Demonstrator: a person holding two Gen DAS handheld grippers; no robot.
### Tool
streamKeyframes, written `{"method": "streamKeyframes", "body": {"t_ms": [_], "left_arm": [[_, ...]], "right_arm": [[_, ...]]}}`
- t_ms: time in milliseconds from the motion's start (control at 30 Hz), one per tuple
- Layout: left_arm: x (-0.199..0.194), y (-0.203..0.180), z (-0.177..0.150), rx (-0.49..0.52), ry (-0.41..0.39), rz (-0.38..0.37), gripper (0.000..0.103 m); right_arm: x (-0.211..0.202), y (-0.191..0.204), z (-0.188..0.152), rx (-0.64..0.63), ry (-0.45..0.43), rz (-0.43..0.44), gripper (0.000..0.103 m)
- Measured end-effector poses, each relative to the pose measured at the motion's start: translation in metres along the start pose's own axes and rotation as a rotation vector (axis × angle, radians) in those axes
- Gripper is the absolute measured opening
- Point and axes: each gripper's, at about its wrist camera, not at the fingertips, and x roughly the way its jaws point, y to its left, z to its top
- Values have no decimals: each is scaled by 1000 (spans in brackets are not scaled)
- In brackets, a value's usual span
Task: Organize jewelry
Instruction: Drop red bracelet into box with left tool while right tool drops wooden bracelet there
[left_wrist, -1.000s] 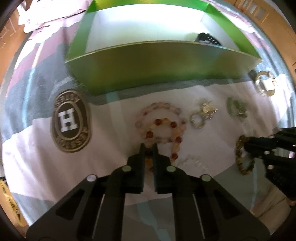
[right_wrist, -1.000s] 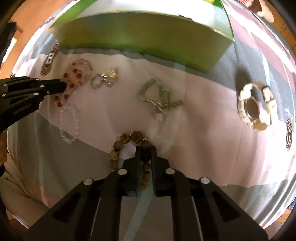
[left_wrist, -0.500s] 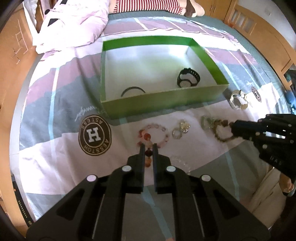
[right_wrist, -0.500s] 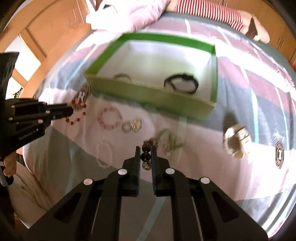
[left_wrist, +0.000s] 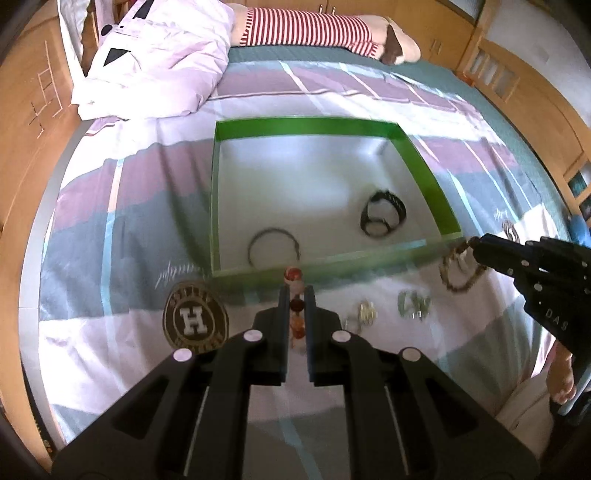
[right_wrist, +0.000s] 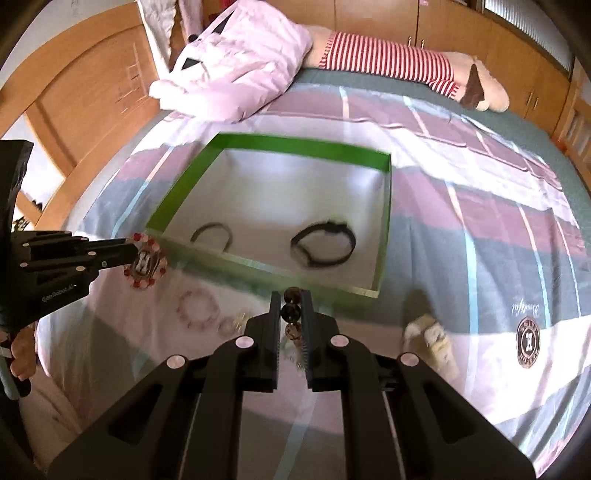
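Note:
My left gripper (left_wrist: 295, 291) is shut on a red and orange bead bracelet (left_wrist: 293, 275), held in the air in front of the green box (left_wrist: 428, 173). In the right wrist view the bracelet (right_wrist: 146, 264) hangs from it. My right gripper (right_wrist: 290, 299) is shut on a brown bead bracelet (right_wrist: 290, 314), which hangs as a loop in the left wrist view (left_wrist: 458, 269) by the box's near right corner. The box (right_wrist: 384, 221) holds a black watch (left_wrist: 382, 218) and a thin dark bangle (left_wrist: 273, 245).
On the bedsheet lie a pink bead bracelet (right_wrist: 197, 308), a silver ring piece (left_wrist: 364, 314), a green bracelet (left_wrist: 413, 304) and a white watch (right_wrist: 428, 338). A round H logo (left_wrist: 195, 319) is printed on the sheet. A white duvet (left_wrist: 159, 62) and a striped plush (left_wrist: 306, 29) lie beyond.
Both grippers have lifted their bracelets off the sheet and risen, moving toward the green box. The pink bracelet stayed on the sheet.

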Motion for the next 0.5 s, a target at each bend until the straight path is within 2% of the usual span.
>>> {"method": "streamKeyframes", "body": {"t_ms": [100, 167, 300, 400, 500], "left_arm": [[-2, 1, 13, -6, -50, -18, 7], [-4, 4, 23, -27, -97, -30, 7], [5, 13, 36, -74, -130, -68, 7], [27, 17, 43, -76, -89, 18, 7], [50, 24, 45, -80, -44, 55, 7]], "right_arm": [[0, -11, 15, 55, -40, 57, 11], [0, -16, 27, 72, -65, 33, 11], [11, -19, 48, 80, -83, -5, 11], [33, -19, 55, 78, -56, -44, 11], [64, -22, 52, 66, 2, -101, 10]]}}
